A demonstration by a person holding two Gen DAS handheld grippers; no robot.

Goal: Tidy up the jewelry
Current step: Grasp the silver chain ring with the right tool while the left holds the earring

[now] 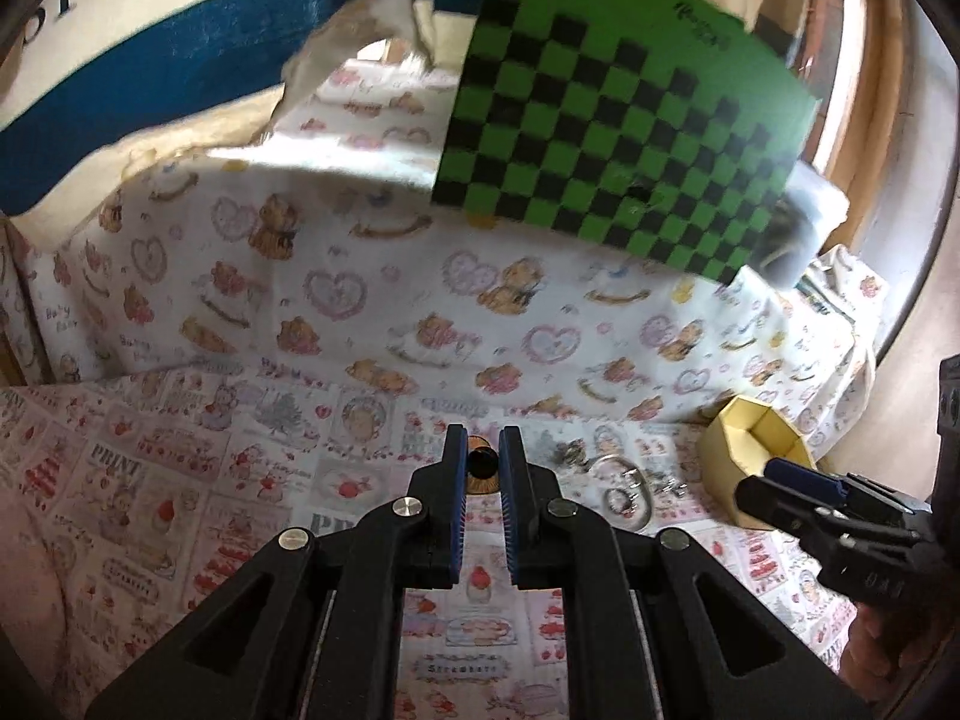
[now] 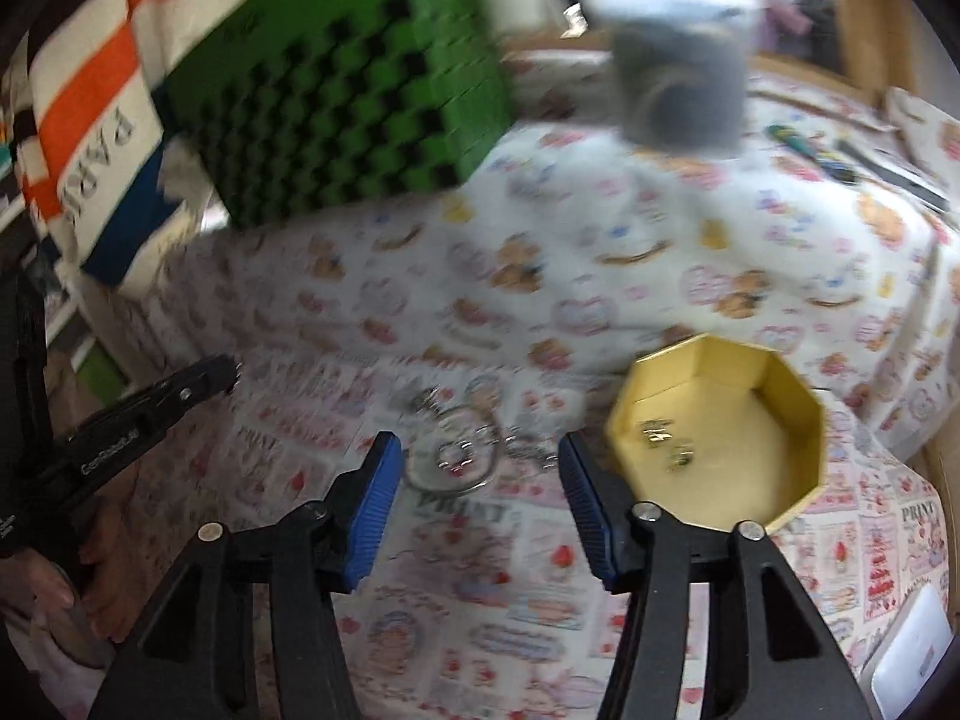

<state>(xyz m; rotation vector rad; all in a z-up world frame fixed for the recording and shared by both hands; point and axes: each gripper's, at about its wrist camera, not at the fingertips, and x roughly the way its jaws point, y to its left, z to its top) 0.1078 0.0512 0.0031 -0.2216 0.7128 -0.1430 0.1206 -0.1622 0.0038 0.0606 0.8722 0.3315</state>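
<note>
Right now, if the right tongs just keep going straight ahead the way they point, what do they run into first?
Most likely the silver rings lying on the printed cloth, framed between the open right tongs. The yellow box sits off to the right of that line. The picture is blurred, so depth is uncertain.

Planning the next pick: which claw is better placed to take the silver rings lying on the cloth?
Probably the right claw: wide open, silver rings between its fingers, yellow box beside it. The left claw looks shut on a small dark piece.

A printed cloth (image 2: pixel 480 594) carries a yellow box (image 2: pixel 798 480), silver rings (image 2: pixel 456 456) and a green checkered box (image 2: pixel 336 102).
</note>
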